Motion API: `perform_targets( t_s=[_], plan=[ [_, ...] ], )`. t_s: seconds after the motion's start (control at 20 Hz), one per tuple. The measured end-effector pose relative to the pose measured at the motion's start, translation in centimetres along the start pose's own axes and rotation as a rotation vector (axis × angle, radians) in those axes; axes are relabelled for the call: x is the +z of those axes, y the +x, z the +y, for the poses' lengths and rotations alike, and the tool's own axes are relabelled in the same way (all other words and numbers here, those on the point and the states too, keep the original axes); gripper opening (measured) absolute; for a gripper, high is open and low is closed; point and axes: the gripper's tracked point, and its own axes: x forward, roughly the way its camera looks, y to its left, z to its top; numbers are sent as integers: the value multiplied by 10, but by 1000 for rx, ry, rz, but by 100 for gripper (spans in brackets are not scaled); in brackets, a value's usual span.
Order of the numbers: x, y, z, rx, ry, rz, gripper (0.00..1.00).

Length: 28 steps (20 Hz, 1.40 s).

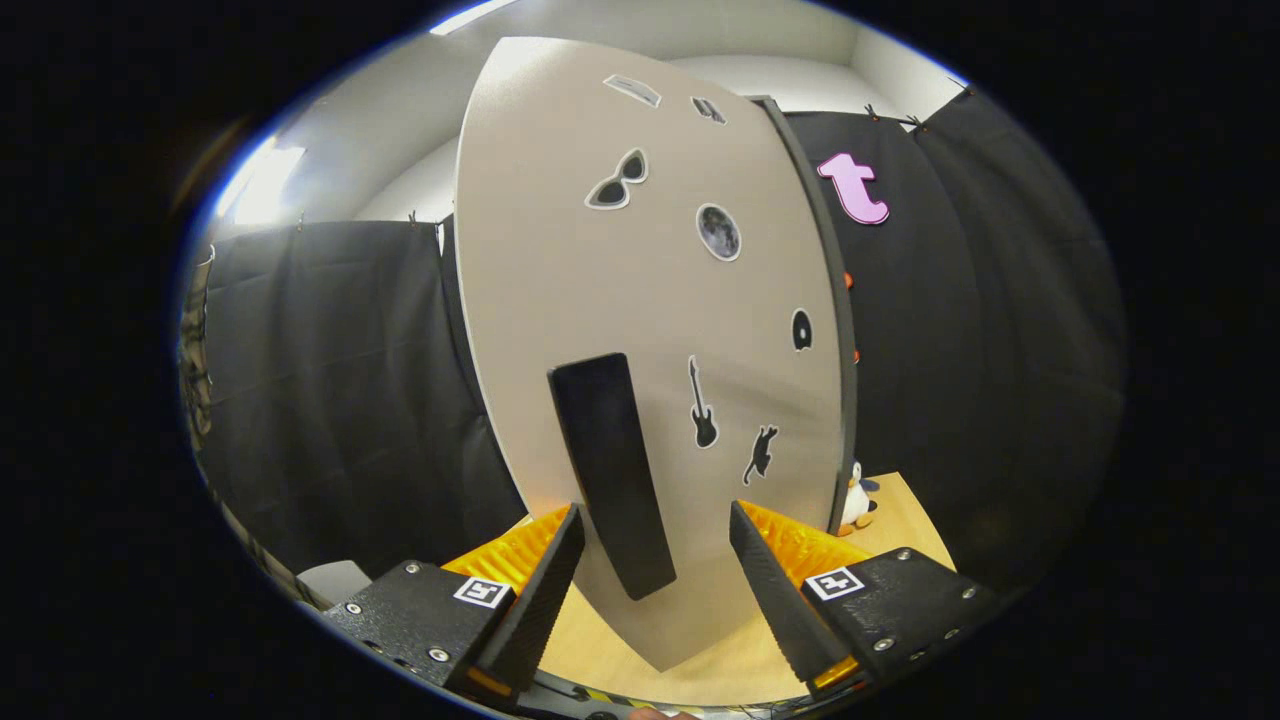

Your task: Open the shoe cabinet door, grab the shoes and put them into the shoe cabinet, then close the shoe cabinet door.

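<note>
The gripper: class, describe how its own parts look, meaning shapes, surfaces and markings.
The gripper has two wedge-shaped fingers tapering to narrow tips, with ribbed inner faces. Each sits on a black textured mount fastened with silver screws and carrying a square black-and-white marker. The fingers stand apart, either side of the door's black handle.

Black cloth [330, 400] drapes the booth's walls. Above it rise pale walls [400, 130] and a ceiling light [475, 15]. A light wooden table [905, 520] stands below.
</note>
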Motion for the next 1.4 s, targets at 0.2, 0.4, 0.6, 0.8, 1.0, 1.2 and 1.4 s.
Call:
perform_targets(
  t_s=[0.2, 0.4, 0.6, 0.8, 1.0, 1.2, 1.4],
  plan=[
    [-2, 55, 29, -19, 4, 9, 92],
    [8, 92, 49, -58, -16, -2, 92],
    [7, 101, 51, -71, -10, 13, 93],
    [11, 113, 55, -89, -76, 12, 93],
    [16, 126, 57, -124, -156, -19, 93],
    [18, 130, 59, -154, -212, -46, 93],
    [21, 139, 57, -178, -253, -63, 92]
  ],
)
